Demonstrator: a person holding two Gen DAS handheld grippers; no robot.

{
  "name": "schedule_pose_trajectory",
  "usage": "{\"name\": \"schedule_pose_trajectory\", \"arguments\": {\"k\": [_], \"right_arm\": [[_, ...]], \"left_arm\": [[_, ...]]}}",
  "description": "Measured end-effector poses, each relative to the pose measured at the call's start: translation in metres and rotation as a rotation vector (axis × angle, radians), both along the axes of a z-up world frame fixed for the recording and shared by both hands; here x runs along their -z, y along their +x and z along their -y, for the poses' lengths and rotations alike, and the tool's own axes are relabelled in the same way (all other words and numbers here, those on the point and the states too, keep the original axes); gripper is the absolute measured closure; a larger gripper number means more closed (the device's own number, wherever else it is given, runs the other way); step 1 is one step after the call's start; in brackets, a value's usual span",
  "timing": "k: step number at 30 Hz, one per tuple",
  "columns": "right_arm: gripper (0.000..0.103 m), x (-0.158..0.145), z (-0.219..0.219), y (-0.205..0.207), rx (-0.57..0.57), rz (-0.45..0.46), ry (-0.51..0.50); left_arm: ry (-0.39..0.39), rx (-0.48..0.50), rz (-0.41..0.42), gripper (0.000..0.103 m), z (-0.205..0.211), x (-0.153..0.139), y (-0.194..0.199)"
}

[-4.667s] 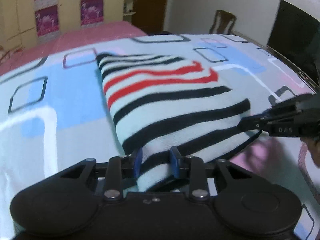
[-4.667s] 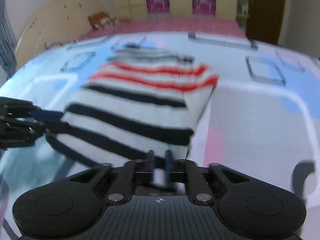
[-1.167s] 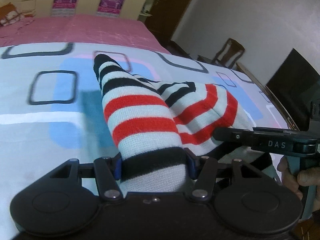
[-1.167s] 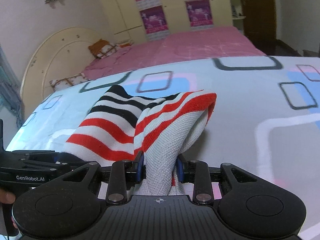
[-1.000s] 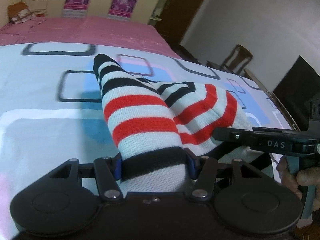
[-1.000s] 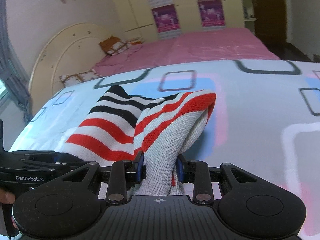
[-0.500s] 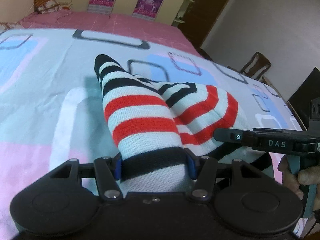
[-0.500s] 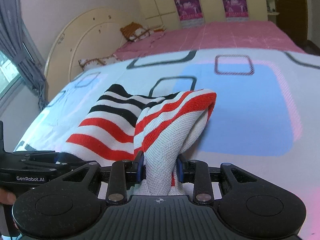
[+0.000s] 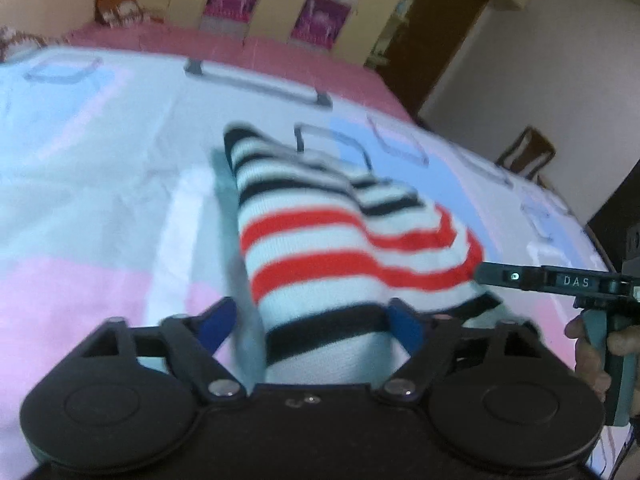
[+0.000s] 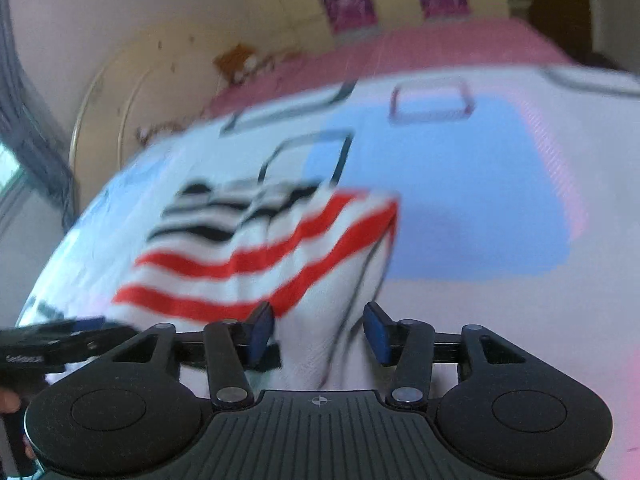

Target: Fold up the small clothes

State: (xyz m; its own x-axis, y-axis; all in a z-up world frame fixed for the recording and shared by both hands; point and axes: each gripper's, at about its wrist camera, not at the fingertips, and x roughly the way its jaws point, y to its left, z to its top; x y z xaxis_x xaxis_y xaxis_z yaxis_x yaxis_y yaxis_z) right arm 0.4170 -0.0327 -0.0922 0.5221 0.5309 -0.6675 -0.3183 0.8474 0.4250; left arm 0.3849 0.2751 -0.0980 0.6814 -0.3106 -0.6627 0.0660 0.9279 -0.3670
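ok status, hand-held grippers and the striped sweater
Right hand-held gripper jaws just opening, pads off the cloth. Left hand-held gripper open too. Striped sweater bunched between both, far end on the bedspread. Nothing in the way.

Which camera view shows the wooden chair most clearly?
The left wrist view. The chair stands there by the white wall, past the far edge of the bed, small but with its back frame plainly visible. The right wrist view does not show the chair at all.
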Motion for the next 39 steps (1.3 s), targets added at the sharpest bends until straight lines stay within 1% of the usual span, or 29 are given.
{"name": "schedule_pose_trajectory", "arguments": {"k": [1,2,3,4,5,6,8,9,10,11,12,14,16,17,20,21,22,24,25,26,27,28,29,30,31,33,35,37,39], "right_arm": [[0.054,-0.006,0.007,0.000,0.008,0.013,0.014],[0.059,-0.011,0.011,0.001,0.009,0.026,0.027],[0.066,-0.016,0.012,0.004,0.003,0.040,0.028],[0.078,-0.019,0.009,0.008,-0.013,0.047,0.024],[0.079,-0.020,0.005,0.012,-0.031,0.049,0.017],[0.079,-0.021,-0.001,0.015,-0.050,0.053,0.001],[0.081,-0.017,-0.018,0.019,-0.092,0.072,-0.074],[0.082,-0.011,-0.028,0.022,-0.106,0.073,-0.144],[0.087,0.000,-0.036,0.025,-0.118,0.055,-0.217],[0.089,0.011,-0.039,0.027,-0.122,0.039,-0.263],[0.089,0.015,-0.038,0.028,-0.106,0.044,-0.260],[0.091,0.017,-0.034,0.030,-0.094,0.031,-0.245],[0.091,0.013,-0.033,0.028,-0.093,0.037,-0.237],[0.090,0.008,-0.030,0.024,-0.083,0.046,-0.223],[0.090,-0.013,-0.018,0.008,-0.067,0.085,-0.156],[0.090,-0.019,-0.016,-0.002,-0.082,0.096,-0.141],[0.090,-0.023,-0.015,-0.010,-0.104,0.107,-0.138],[0.090,-0.027,-0.015,-0.026,-0.150,0.119,-0.140],[0.090,-0.026,-0.018,-0.033,-0.176,0.120,-0.148],[0.090,-0.022,-0.024,-0.036,-0.196,0.121,-0.180],[0.091,-0.014,-0.029,-0.037,-0.203,0.114,-0.241],[0.091,-0.002,-0.034,-0.036,-0.197,0.092,-0.300],[0.091,0.005,-0.034,-0.035,-0.189,0.082,-0.301],[0.091,0.007,-0.031,-0.033,-0.168,0.073,-0.278],[0.090,0.004,-0.031,-0.033,-0.158,0.065,-0.269],[0.091,-0.010,-0.029,-0.040,-0.143,0.095,-0.250],[0.091,-0.022,-0.024,-0.052,-0.149,0.128,-0.233],[0.091,-0.031,-0.021,-0.068,-0.161,0.138,-0.221],[0.091,-0.033,-0.020,-0.083,-0.188,0.132,-0.218]], "left_arm": [[0.005,-0.005,0.036,0.050,-0.002,-0.008,-0.003],[0.024,-0.003,0.064,0.054,-0.001,-0.016,-0.003],[0.043,0.006,0.082,0.054,0.001,-0.022,0.000],[0.064,0.028,0.089,0.054,0.006,-0.025,0.006],[0.081,0.049,0.086,0.054,0.011,-0.026,0.012],[0.091,0.075,0.078,0.060,0.016,-0.024,0.019],[0.104,0.120,0.038,0.063,0.026,-0.014,0.033],[0.131,0.130,0.018,0.062,0.030,-0.005,0.039],[0.150,0.141,0.011,0.062,0.033,0.002,0.041],[0.137,0.138,0.019,0.062,0.032,0.004,0.041],[0.113,0.126,0.019,0.062,0.030,0.005,0.040],[0.119,0.137,0.023,0.062,0.029,0.004,0.039],[0.116,0.136,0.029,0.062,0.027,0.002,0.036],[0.112,0.131,0.037,0.064,0.025,-0.002,0.033],[0.098,0.129,0.096,0.064,0.023,-0.019,0.010],[0.098,0.132,0.105,0.071,0.026,-0.022,0.002],[0.103,0.141,0.111,0.073,0.028,-0.025,-0.007],[0.135,0.163,0.120,0.074,0.035,-0.026,-0.019],[0.159,0.175,0.111,0.074,0.039,-0.023,-0.020],[0.195,0.180,0.103,0.073,0.043,-0.017,-0.021],[0.224,0.176,0.086,0.072,0.046,-0.010,-0.021],[0.217,0.170,0.079,0.072,0.045,-0.005,-0.020],[0.191,0.154,0.082,0.072,0.042,-0.003,-0.020],[0.176,0.144,0.078,0.072,0.040,-0.003,-0.019],[0.183,0.143,0.078,0.072,0.040,-0.006,-0.019],[0.202,0.138,0.083,0.075,0.042,-0.012,-0.024],[0.213,0.142,0.090,0.077,0.043,-0.020,-0.038],[0.206,0.135,0.082,0.077,0.042,-0.025,-0.053],[0.184,0.125,0.048,0.077,0.041,-0.023,-0.066]]}}
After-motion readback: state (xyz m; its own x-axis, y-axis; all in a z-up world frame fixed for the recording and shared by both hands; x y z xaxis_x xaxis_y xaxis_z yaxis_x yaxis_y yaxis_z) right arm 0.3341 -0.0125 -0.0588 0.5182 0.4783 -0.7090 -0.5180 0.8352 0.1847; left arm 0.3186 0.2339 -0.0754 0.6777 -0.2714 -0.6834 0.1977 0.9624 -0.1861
